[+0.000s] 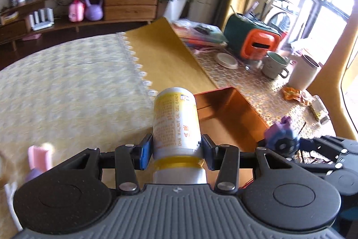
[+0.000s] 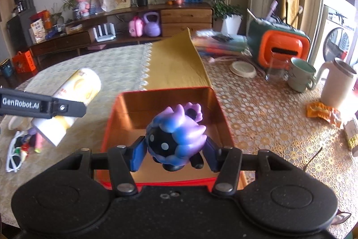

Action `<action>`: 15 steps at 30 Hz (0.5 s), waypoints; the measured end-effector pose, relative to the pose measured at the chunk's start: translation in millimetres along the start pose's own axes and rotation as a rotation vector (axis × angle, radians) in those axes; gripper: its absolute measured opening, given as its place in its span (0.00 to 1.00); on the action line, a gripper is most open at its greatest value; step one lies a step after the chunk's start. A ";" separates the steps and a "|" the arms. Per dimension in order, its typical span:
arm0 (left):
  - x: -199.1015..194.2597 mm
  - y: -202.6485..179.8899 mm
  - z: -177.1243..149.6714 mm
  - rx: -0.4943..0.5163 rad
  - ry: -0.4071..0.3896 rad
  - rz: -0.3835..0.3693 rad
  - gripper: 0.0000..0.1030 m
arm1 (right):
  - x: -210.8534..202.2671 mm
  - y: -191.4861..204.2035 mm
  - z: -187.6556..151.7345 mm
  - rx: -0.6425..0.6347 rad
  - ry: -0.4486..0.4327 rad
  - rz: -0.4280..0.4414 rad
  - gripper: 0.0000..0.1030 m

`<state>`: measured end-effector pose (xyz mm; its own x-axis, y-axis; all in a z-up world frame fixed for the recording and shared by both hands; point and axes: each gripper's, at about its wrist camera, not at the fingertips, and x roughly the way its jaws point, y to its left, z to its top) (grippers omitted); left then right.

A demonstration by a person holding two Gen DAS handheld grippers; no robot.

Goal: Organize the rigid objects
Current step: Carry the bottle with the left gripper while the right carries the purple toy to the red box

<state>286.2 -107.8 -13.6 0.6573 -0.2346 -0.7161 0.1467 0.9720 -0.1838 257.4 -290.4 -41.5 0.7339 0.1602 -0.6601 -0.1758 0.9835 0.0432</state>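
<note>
Left wrist view: left gripper (image 1: 176,150) has its jaws closed on a white-and-yellow cylindrical plastic supplement bottle (image 1: 175,120), gripped near the neck, base pointing away from the camera. Bottle is held in the air above the worktop (image 1: 67,82), just beside the near-left corner of the open orange cardboard box with a glossy copper-coloured lining (image 1: 232,113). Right gripper (image 1: 282,145) shows at the right edge, carrying the purple toy.

Right wrist view: right gripper (image 2: 173,152) has its jaws clamped on both sides of a purple-and-blue spiky plastic toy figure with a black dotted face (image 2: 176,136). Toy hangs directly over the box (image 2: 170,104) interior, nearer its front edge. Nothing can be seen inside the box. Bottle (image 2: 77,91) and left gripper (image 2: 44,105) sit to the left, outside the box's left wall.

Step in hand, as judged: both items lifted, toy poised for placement first. Next move calls for lowering the toy to the box floor before parting the jaws, then bringing the bottle across the left wall; it may need to be laid on its side.
</note>
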 end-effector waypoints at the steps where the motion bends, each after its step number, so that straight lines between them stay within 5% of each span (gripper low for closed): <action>1: 5.9 -5.2 3.1 0.006 0.006 -0.005 0.44 | 2.6 -1.7 0.1 -0.003 0.005 -0.002 0.52; 15: 108.6 -57.7 31.0 0.085 0.132 -0.052 0.44 | 45.5 -6.4 -5.1 -0.107 0.078 0.003 0.52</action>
<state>372.0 -188.9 -59.9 0.5448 -0.2794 -0.7907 0.2442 0.9548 -0.1692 288.6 -289.8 -75.6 0.6806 0.1523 -0.7166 -0.2503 0.9676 -0.0321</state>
